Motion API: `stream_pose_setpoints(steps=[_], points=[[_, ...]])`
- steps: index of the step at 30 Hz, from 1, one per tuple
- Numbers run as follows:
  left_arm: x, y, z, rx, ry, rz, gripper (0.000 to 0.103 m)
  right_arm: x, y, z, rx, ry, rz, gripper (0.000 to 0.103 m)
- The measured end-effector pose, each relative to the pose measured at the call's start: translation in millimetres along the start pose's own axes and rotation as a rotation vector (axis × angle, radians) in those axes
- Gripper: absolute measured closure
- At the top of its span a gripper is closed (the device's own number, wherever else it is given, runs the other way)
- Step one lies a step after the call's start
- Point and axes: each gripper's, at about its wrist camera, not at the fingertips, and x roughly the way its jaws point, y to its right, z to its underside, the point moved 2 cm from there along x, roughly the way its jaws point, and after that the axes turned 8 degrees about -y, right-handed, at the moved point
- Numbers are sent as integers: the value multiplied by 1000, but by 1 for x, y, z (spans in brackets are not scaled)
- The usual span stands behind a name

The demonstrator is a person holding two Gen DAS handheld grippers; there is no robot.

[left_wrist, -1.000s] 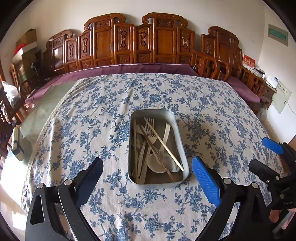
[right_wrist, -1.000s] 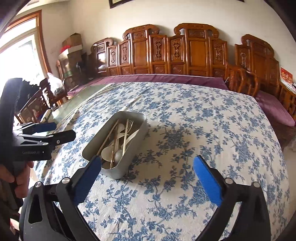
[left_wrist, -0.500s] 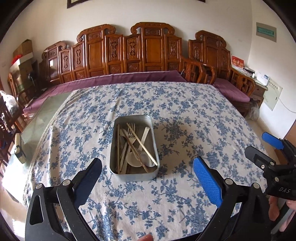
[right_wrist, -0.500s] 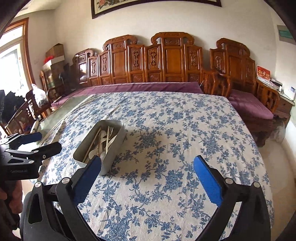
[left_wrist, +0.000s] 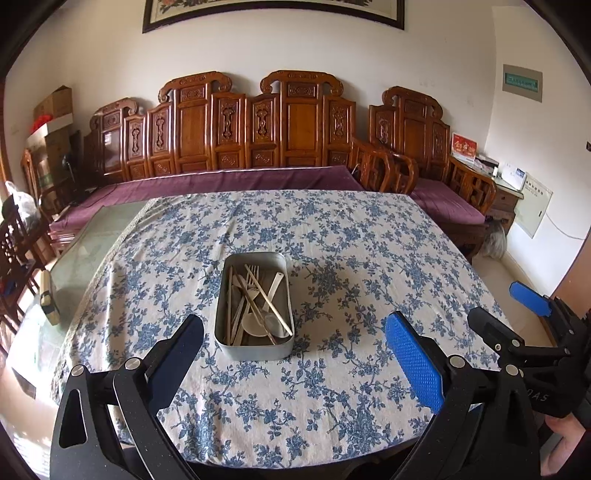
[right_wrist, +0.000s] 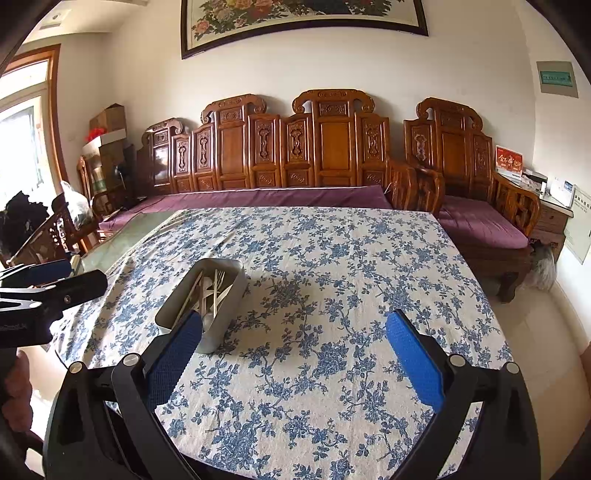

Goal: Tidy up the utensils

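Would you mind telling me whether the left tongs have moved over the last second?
Yes. The left tongs have pulled back from the tin, which now looks smaller against the tablecloth.

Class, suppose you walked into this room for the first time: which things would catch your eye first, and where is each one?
The blue floral tablecloth fills the middle of both views. On it, left of centre, sits a metal tin holding chopsticks, a fork and pale spoons. Behind the table a carved wooden bench with purple cushions runs along the wall, under a framed flower painting. Both open grippers, left gripper and right gripper, hold nothing.
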Motion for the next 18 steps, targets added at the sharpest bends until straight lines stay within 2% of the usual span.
stream_pose_setpoints(steps=[18], points=[[-66, -1, -23, -3, 154, -60, 8, -72, -14, -32, -19, 177, -7, 3]])
